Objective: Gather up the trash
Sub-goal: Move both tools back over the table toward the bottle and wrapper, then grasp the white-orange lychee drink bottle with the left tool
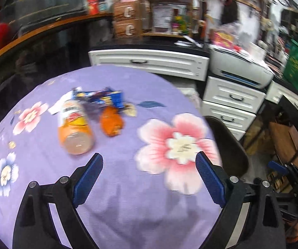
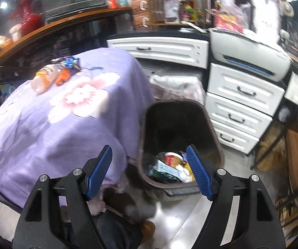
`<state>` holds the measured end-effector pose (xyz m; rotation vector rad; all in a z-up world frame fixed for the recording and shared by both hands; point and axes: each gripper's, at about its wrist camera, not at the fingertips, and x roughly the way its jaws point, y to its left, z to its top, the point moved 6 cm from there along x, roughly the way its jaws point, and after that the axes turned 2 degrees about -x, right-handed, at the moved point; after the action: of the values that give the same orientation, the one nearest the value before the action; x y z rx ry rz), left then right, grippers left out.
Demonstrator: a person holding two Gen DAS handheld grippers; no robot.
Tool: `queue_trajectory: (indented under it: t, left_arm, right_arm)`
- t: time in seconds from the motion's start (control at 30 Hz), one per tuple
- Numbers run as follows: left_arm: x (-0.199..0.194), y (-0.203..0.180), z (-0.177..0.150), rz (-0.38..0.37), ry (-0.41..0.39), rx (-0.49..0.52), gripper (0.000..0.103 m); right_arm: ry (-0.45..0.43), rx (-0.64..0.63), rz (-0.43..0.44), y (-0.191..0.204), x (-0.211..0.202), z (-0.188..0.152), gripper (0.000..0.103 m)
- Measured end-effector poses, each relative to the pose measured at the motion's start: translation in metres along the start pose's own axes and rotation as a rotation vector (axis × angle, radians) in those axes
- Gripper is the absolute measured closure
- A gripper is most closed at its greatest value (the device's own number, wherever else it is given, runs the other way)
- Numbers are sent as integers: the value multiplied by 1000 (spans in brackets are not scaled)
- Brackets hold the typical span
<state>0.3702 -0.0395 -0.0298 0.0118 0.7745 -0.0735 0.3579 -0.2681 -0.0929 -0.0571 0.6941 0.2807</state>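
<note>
On the purple flowered tablecloth [image 1: 128, 186] lie an orange bottle [image 1: 75, 127] on its side, a crumpled orange wrapper [image 1: 111, 123] and blue snack wrappers [image 1: 101, 97]. My left gripper [image 1: 149, 166] is open and empty, above the cloth, nearer than the trash. My right gripper [image 2: 149, 157] is open and empty above the dark brown trash bin [image 2: 211, 128], which holds several pieces of trash [image 2: 169, 166]. The bottle [image 2: 44, 78], orange wrapper [image 2: 62, 75] and blue wrappers [image 2: 69, 61] show far left in the right wrist view.
The bin [image 1: 229, 145] stands on the floor right of the table. White drawers [image 2: 238, 108] and a printer [image 2: 250, 51] stand behind it. A wooden counter [image 1: 34, 31] curves along the back left. A shoe [image 2: 147, 228] is on the floor below.
</note>
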Motion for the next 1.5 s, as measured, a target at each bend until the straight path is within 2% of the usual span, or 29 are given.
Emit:
queue_trajectory:
  t: [0.23,0.47,0.57,0.67,0.77,0.87,1.0,1.07,1.33,1.5]
  left_arm:
    - [0,60,9,52,19,-94,14]
    - [45,101,31,135,94,-134,14]
    - [67,115,35,137,147,-174,16]
    - [82,123,38,138,188,-205,25]
    - [94,127,43,134,224,-219,26]
    - [104,128,43,136,264,-224,32]
    - [111,133,42,136,276,-240,42]
    - [115,138,40,126,286,-249,42]
    - [95,150,29,88,230,-262,43]
    - [58,160,17,71,137,-282,43]
  right_arm:
    - [-21,-72,52,37,0,17,24]
    - [-22,-100,71,55,0,23,24]
    - [-22,-104,67,56,-2,23,24]
    - [-18,-103,67,57,-1,22,24]
    - [-11,-106,67,59,1,21,24]
    - [-10,-114,67,62,2,23,24]
    - [-15,-126,66,68,2,29,24]
    - [-17,-130,73,71,4,33,24]
    - [-36,-198,139,104,10,60,24]
    - [-29,-258,221,139,24,88,24]
